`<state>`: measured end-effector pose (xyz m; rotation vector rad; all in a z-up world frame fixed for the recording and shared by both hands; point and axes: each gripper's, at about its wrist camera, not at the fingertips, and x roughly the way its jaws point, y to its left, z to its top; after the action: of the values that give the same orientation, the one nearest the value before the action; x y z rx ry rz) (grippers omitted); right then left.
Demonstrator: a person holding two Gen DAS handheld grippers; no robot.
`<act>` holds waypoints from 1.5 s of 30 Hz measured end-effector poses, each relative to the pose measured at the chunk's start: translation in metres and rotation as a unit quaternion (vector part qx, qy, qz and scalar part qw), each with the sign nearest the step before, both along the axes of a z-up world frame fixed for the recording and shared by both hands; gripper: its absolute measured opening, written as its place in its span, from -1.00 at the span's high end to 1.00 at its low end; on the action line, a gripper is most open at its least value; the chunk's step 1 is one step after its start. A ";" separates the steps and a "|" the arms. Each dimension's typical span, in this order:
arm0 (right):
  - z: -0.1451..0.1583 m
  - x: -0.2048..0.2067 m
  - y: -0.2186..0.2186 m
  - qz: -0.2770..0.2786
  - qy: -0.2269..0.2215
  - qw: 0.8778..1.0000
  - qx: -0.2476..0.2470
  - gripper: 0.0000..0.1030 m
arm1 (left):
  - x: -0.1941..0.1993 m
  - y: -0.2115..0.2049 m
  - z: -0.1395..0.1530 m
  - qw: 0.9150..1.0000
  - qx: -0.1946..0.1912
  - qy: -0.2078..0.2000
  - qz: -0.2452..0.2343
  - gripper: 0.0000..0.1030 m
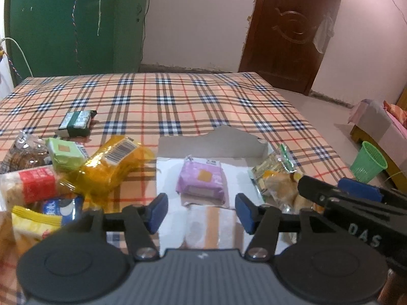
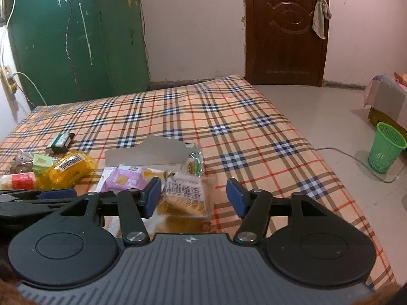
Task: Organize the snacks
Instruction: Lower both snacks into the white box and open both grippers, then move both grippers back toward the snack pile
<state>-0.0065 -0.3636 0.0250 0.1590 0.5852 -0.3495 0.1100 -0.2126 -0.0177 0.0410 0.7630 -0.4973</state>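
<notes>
In the left wrist view my left gripper (image 1: 201,213) stands open just above a white and orange packet (image 1: 212,226). Beyond it a purple packet (image 1: 201,180) lies on a white sheet in front of a torn grey cardboard piece (image 1: 223,142). My right gripper (image 1: 333,186) reaches in from the right over a clear pastry packet (image 1: 279,190). In the right wrist view the right gripper (image 2: 194,199) is open, with the pastry packet (image 2: 185,195) lying between its pads and untouched on the right side. The left gripper (image 2: 54,194) shows at the left edge.
A pile of snacks lies left: yellow bag (image 1: 109,165), green packet (image 1: 66,152), red-labelled packet (image 1: 35,185), blue packet (image 1: 63,209), dark green box (image 1: 76,123). All rest on a plaid bed (image 2: 229,117). A green basket (image 2: 386,150) stands on the floor to the right.
</notes>
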 end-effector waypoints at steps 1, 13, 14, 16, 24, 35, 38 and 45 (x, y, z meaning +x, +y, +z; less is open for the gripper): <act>0.001 -0.001 0.001 0.002 -0.001 1.000 0.000 -0.44 | 0.000 0.001 0.000 1.000 0.001 0.000 -0.001 -0.15; 0.024 -0.019 0.017 0.015 -0.029 0.999 -0.011 -0.46 | -0.017 0.032 0.023 0.999 0.020 -0.018 0.027 -0.18; 0.024 -0.020 0.020 0.019 -0.028 0.999 -0.011 -0.46 | -0.018 0.035 0.025 0.999 0.023 -0.022 0.030 -0.18; 0.024 -0.020 0.024 0.024 -0.025 0.999 -0.012 -0.46 | -0.021 0.042 0.029 0.998 0.032 -0.028 0.037 -0.18; 0.020 -0.019 0.048 0.051 -0.016 0.999 -0.008 -0.46 | -0.029 0.074 0.034 0.997 0.039 -0.029 0.066 -0.18; 0.019 -0.005 0.088 0.090 -0.013 0.996 -0.011 -0.46 | -0.034 0.108 0.039 0.994 0.040 -0.040 0.096 -0.18; 0.017 -0.001 0.099 0.102 -0.010 0.995 -0.012 -0.46 | -0.036 0.116 0.040 0.993 0.040 -0.043 0.102 -0.18; 0.012 0.008 0.126 0.132 -0.006 0.991 -0.012 -0.46 | -0.038 0.141 0.038 0.991 0.041 -0.045 0.119 -0.18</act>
<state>0.0016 -0.2381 0.0369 0.0592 0.5823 -0.0997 0.0722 -0.0717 0.0199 0.0485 0.6886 -0.2347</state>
